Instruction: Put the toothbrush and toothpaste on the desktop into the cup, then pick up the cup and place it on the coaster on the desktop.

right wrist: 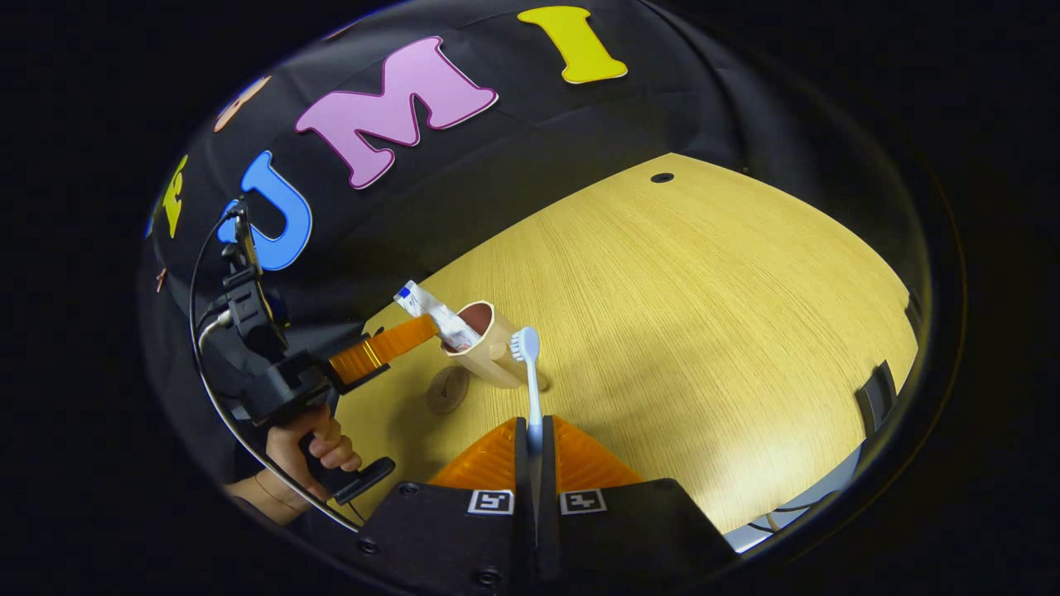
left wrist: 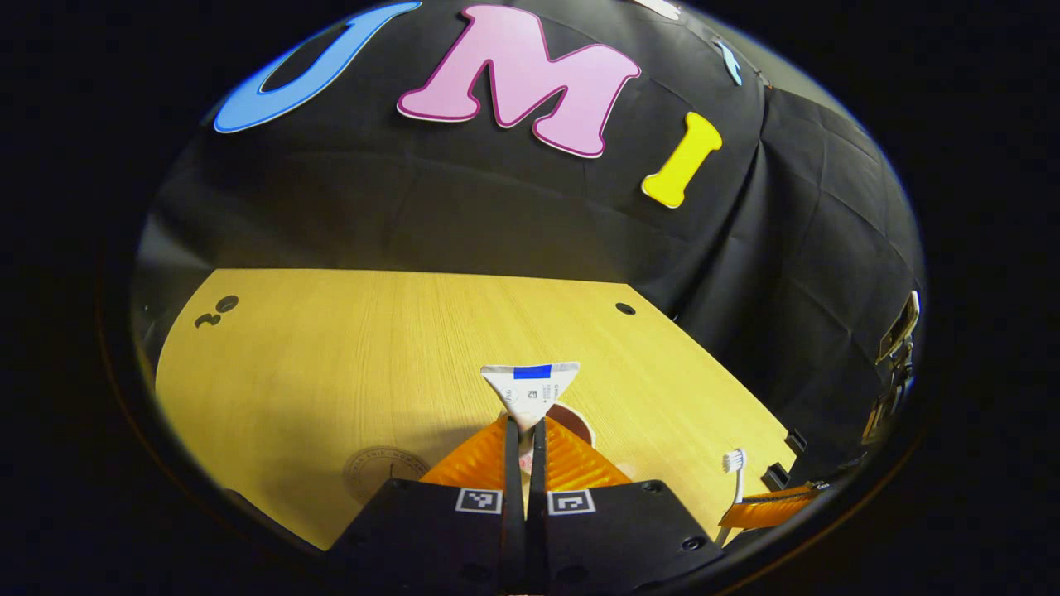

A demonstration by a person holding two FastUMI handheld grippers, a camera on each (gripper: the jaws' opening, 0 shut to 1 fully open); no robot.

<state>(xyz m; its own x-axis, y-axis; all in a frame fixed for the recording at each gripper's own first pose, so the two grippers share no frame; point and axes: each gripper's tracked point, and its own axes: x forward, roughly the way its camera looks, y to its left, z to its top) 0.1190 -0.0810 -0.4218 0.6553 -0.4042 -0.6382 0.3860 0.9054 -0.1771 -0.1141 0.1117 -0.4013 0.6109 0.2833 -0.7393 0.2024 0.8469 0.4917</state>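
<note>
In the left gripper view, my left gripper (left wrist: pixel 522 430) is shut on a white toothpaste tube (left wrist: pixel 531 387), held upright with its crimped end up. Behind the tube peeks the rim of a tan cup (left wrist: pixel 576 420). The right gripper view shows that tube (right wrist: pixel 437 315) angled into the mouth of the cup (right wrist: pixel 487 341), with the left gripper (right wrist: pixel 426 327) still on it. My right gripper (right wrist: pixel 535 430) is shut on a white toothbrush (right wrist: pixel 530 372), bristles up, just in front of the cup. A round wooden coaster (right wrist: pixel 447 390) lies on the desk left of the cup; it appears as coaster (left wrist: pixel 383 473) too.
The light wooden desk (right wrist: pixel 704 331) stretches wide to the right of the cup, with a small dark hole (right wrist: pixel 662 177) near its far edge. A hand (right wrist: pixel 310 455) holds the left gripper's handle at lower left. Black cloth walls close the back.
</note>
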